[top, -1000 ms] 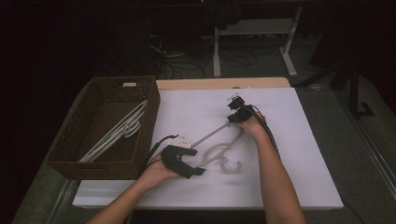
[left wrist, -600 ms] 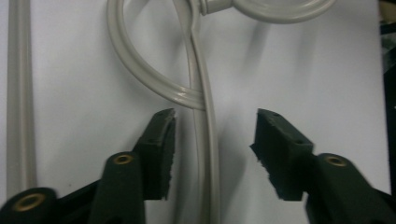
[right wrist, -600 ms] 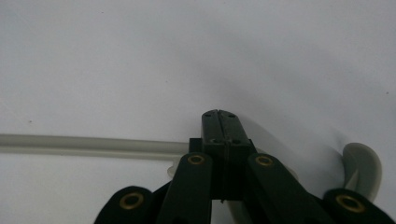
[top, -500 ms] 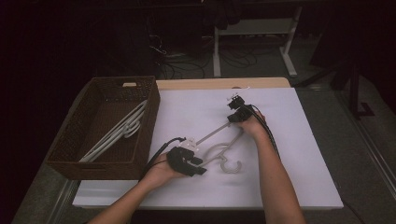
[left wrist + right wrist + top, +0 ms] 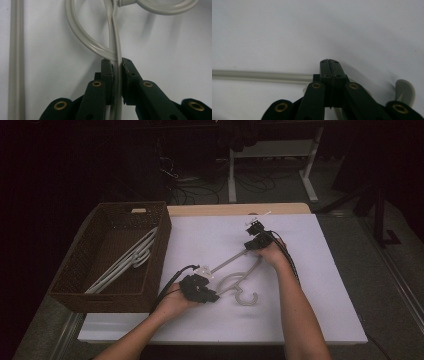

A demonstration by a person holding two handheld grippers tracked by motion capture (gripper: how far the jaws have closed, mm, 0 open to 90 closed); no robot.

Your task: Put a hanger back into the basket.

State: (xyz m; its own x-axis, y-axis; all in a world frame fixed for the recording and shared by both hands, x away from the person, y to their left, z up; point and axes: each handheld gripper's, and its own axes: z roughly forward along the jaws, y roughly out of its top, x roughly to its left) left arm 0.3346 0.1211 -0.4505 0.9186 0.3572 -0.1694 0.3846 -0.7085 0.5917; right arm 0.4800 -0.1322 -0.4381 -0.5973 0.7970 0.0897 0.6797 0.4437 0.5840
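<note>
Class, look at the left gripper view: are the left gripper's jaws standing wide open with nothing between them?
No: the left gripper is closed on the pale hanger, whose doubled rods run between its jaws.

Basket [image 5: 75, 285] at table's left, hangers [image 5: 125, 262] inside, another hanger [image 5: 235, 280] on sheet [image 5: 325, 285] to its right

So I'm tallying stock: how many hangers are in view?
At least 3: one hanger on the white mat, held by both grippers, and two or more hangers overlapping in the basket.
</note>
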